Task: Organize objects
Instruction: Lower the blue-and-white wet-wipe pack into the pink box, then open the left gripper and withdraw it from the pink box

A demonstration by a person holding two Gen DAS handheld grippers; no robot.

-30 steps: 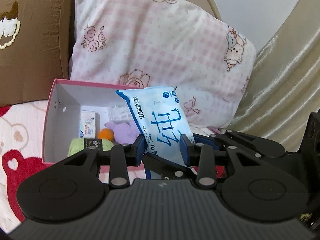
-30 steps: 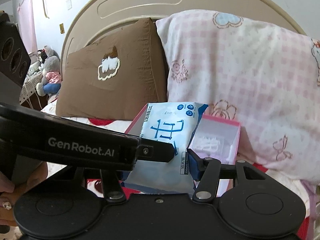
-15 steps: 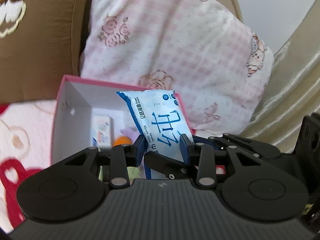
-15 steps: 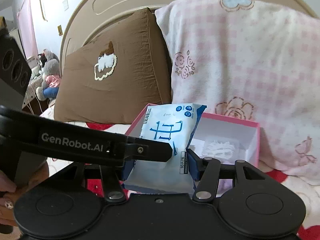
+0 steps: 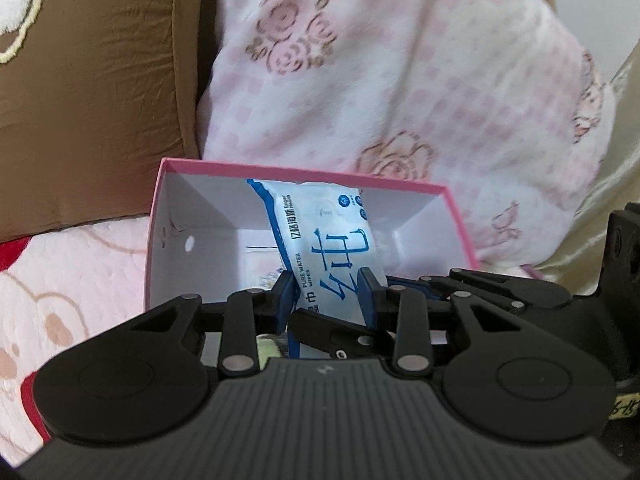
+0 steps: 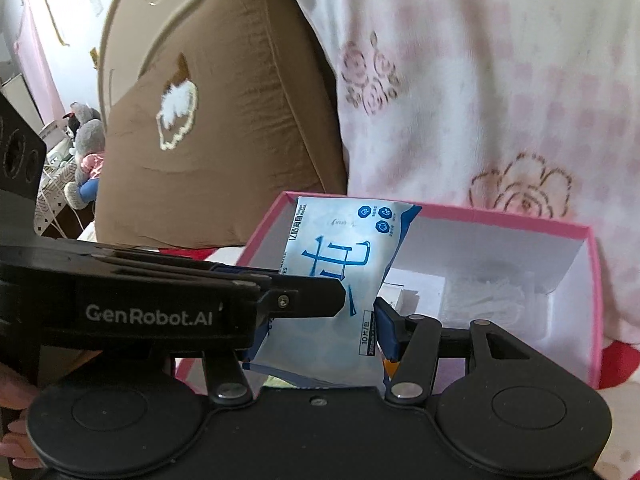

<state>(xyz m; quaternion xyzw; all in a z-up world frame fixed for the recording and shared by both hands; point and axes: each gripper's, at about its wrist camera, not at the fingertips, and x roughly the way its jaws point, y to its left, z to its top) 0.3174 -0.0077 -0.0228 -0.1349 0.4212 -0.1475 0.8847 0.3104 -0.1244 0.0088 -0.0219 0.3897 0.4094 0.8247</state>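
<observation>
- Wipes pack [image 5: 320, 248] dead centre in the left wrist view, pinched between the blue pads of the left gripper [image 5: 326, 296], which is clamped narrow on its lower half.
- Pack is tilted, top end leaning away from that gripper and reaching into the pink box [image 5: 456, 216] straight ahead; can't tell if it touches the bottom.
- Right gripper's fingers poke in from the right, just under the pack, right up against the left one.
- Beyond the box: brown pillow [image 5: 92, 92] up left, pink checked pillow [image 5: 400, 92] up right, bear-print blanket [image 5: 68, 280] low left.
- Right wrist view: same pack [image 6: 336, 264] sits in the right gripper [image 6: 320, 320], blue pad on the right pressing its edge, so it's closed on the pack too.
- Left gripper [image 6: 316, 298] crosses from the left with its branded arm over the pack's lower left.
- Box [image 6: 592, 280] ahead and to the right, a clear plastic bag [image 6: 488, 296] lying inside it.
- Brown pillow [image 6: 224, 128] ahead left, pink pillow [image 6: 500, 80] above, grey stuffed toy [image 6: 86, 140] far left.
</observation>
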